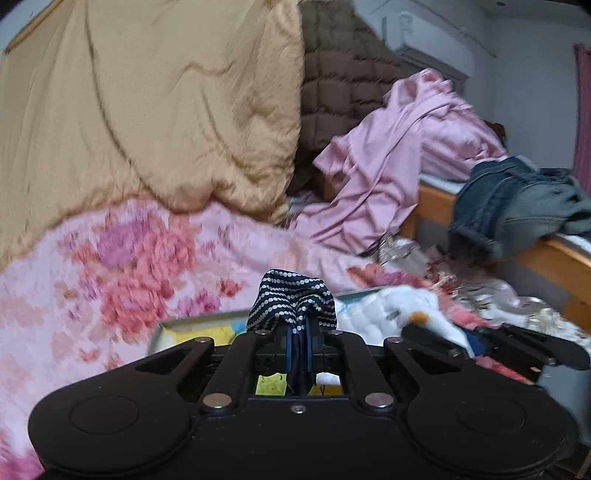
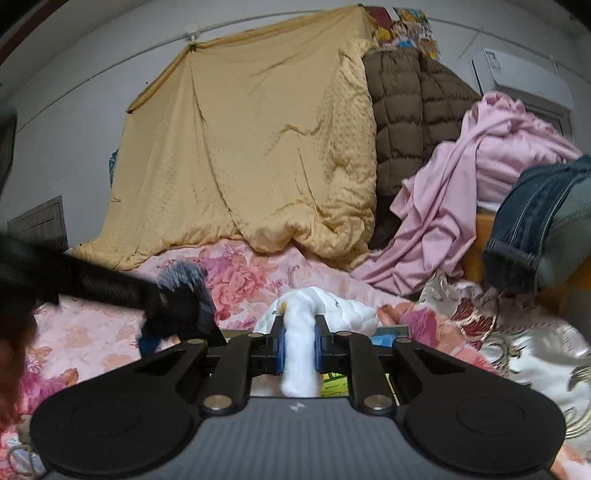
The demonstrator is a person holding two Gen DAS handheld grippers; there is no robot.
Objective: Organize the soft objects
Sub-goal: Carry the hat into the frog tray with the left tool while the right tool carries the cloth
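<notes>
Left gripper [image 1: 295, 345] jaws pinch a dotted dark cloth [image 1: 291, 297]; right gripper [image 2: 298, 345] jaws pinch a white plush toy [image 2: 314, 306]

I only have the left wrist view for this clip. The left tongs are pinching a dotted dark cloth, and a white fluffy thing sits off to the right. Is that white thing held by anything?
Observer: Yes. The right tongs are shut on the white plush toy, which runs between the blue pads.
Operator: What is above the brown puffer coat? My view cuts it off.
Observer: A colourful cartoon-print cloth shows above the brown puffer coat.
Operator: How is the yellow quilt held up?
Observer: The yellow quilt hangs from a line along the wall.
</notes>
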